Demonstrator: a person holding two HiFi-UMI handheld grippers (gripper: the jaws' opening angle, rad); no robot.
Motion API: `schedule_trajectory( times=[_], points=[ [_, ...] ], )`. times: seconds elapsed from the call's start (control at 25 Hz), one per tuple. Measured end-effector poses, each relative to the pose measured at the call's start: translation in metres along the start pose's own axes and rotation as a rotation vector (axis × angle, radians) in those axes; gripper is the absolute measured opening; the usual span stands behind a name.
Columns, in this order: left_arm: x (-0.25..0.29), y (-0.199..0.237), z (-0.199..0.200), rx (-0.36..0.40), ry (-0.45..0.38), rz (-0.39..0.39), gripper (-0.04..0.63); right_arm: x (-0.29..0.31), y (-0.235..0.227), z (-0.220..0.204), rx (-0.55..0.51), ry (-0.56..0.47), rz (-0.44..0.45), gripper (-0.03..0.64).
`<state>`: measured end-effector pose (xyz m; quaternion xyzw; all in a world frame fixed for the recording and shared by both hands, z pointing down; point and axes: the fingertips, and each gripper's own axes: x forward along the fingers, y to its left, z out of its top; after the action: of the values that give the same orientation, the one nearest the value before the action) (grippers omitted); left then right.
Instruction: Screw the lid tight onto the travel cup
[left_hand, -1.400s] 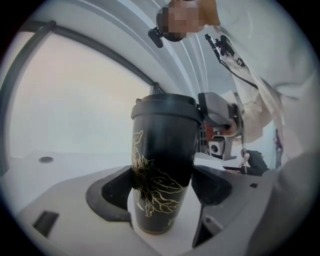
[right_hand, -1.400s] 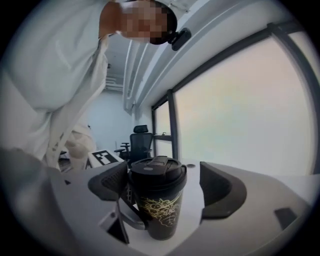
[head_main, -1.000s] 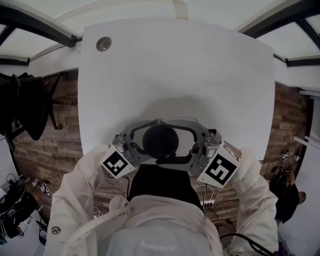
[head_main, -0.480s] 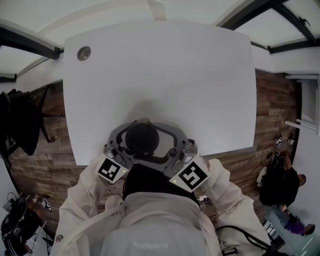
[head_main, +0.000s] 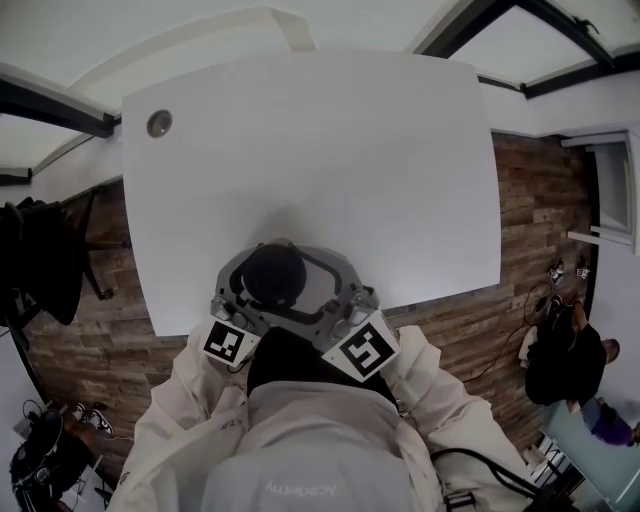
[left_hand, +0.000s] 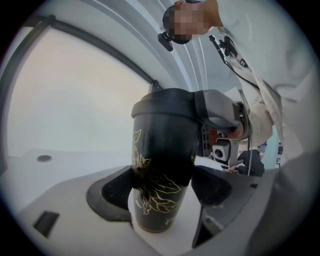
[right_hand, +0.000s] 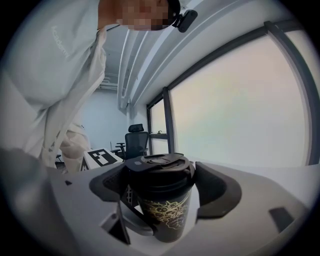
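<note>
The black travel cup with a gold line drawing of flowers (left_hand: 160, 175) stands upright near the front edge of the white rectangular surface (head_main: 320, 150), close in front of the person. A black plastic lid with a raised drinking flap (right_hand: 159, 165) sits on top of the cup. From the head view only the round dark top of the lid can be seen, ringed by the grey bodies of the two grippers. I cannot tell whether the base of the cup touches the surface.

The left gripper (left_hand: 162, 187) has its dark padded fingers (left_hand: 112, 192) set wide and pinching the body of the cup, one pad on each side at the height of the drawing. The right gripper (right_hand: 161, 187) comes in from the opposite side and higher up. Its fingers (right_hand: 217, 192) are also set wide and close on the rim of the lid, one pad against either side.

Each gripper carries a cube with black and white square markers: the left one (head_main: 229, 343) and the right one (head_main: 360, 350) both lie just below the cup in the head view, against the person's white jacket (head_main: 300, 440).

Farther out, a small round grey grommet (head_main: 158, 123) is set in the far left corner of the surface. Brown wood-plank floor (head_main: 90, 290) shows on both sides. A black office chair (right_hand: 136, 140) stands in the background of the right gripper view, beside large pale windows (right_hand: 235, 110).
</note>
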<state>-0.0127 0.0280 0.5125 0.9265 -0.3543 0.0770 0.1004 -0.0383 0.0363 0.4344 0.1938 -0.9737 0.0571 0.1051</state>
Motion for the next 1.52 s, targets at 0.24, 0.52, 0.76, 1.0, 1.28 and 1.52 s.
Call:
schedule_trajectory(
  times=[0.24,0.52,0.76,1.0,1.28,1.52],
  points=[
    [0.0,-0.002,0.001,0.028,0.023,-0.056,0.368,-0.001,0.0,-0.001,-0.003,-0.003,0.036,0.428],
    [-0.002,0.0,0.002,0.073,0.075,-0.087,0.368,0.003,0.0,-0.001,0.0,0.005,0.048,0.428],
    [-0.011,0.004,0.003,0.124,0.118,-0.094,0.368,0.004,0.001,0.0,-0.022,0.026,0.087,0.428],
    [-0.014,0.002,0.002,0.124,0.134,-0.087,0.368,-0.001,0.004,-0.001,-0.058,0.061,0.124,0.428],
    [-0.038,0.002,-0.011,0.104,0.169,-0.025,0.367,-0.035,0.002,-0.01,-0.084,0.115,0.156,0.428],
    [-0.097,0.026,0.002,0.021,0.145,0.266,0.158,-0.085,-0.021,-0.004,0.087,-0.007,-0.084,0.283]
  ],
)
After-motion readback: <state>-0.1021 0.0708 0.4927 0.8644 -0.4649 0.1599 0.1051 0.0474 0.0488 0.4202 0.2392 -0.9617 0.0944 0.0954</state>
